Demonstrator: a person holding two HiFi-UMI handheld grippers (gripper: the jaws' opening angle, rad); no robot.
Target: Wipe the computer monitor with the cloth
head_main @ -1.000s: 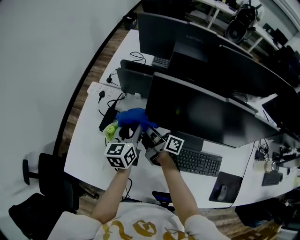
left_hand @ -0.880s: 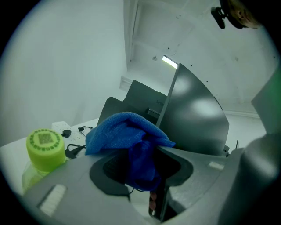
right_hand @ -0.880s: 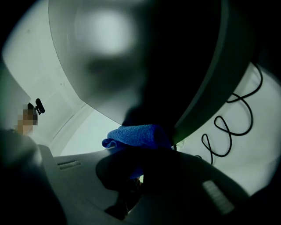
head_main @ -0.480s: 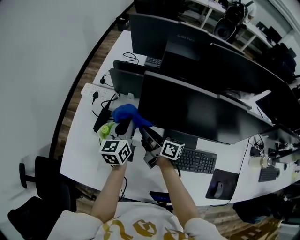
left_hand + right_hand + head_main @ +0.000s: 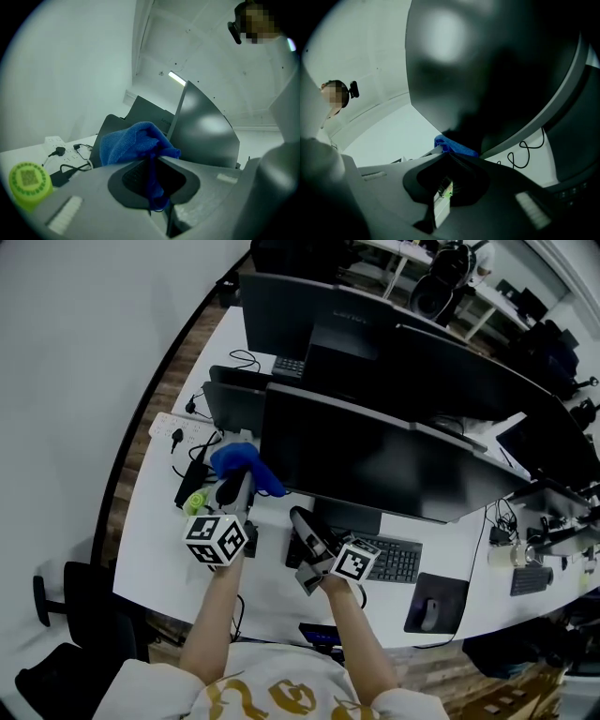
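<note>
Blue cloth (image 5: 133,140), pinched in the left claw (image 5: 153,161), hangs just short of the monitor (image 5: 375,460), while the right claw (image 5: 449,155) is pressed together, empty; pressing it to the screen likely comes next.

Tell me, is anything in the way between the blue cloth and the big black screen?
No, nothing visible is in the way. The left gripper is shut on the blue cloth, and the cloth sits right by the left edge of the monitor, with no thing between them.
</note>
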